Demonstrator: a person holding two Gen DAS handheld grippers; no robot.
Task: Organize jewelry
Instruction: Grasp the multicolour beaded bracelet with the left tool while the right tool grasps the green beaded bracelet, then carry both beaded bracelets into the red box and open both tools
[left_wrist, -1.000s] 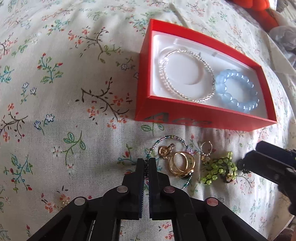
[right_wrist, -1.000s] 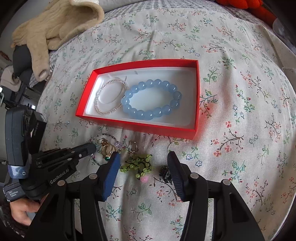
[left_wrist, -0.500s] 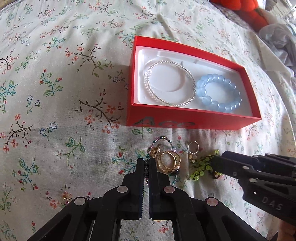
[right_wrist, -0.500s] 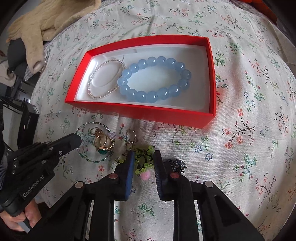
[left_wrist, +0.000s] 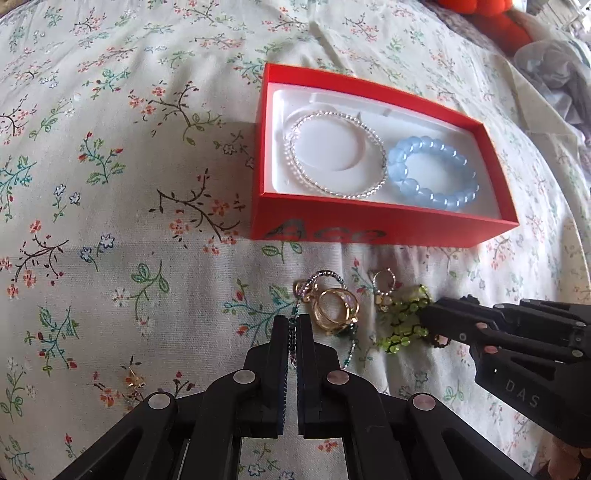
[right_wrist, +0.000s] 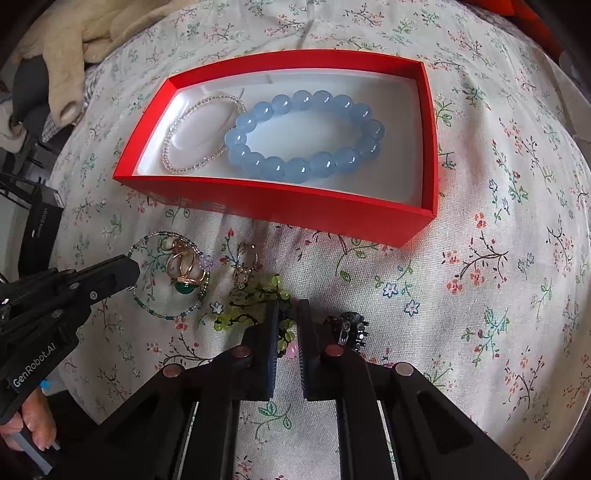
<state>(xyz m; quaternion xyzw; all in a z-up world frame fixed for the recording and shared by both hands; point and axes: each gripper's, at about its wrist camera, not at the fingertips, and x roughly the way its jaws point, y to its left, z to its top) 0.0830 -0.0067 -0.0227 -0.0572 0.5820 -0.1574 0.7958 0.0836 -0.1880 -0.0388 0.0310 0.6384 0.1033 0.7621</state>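
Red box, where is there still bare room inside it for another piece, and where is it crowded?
Inside the red box, the white lining right of the blue bead bracelet is bare. The left end is filled by the clear bead bracelet, which touches the blue one. On the bedspread in front, loose jewelry clusters around both shut grippers.

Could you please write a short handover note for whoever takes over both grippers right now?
Left gripper: shut on the thin beaded strand lying on the floral cloth.
Right gripper: jaws have just been closing, now shut on the green bead cluster, not yet lifted.
Red box: holds the clear bead bracelet and the blue bead bracelet.
Still on the cloth in front of the box: gold rings, a small hoop earring, a dark piece beside the right gripper, a small gold stud.
Left to do: put these loose pieces in the box.
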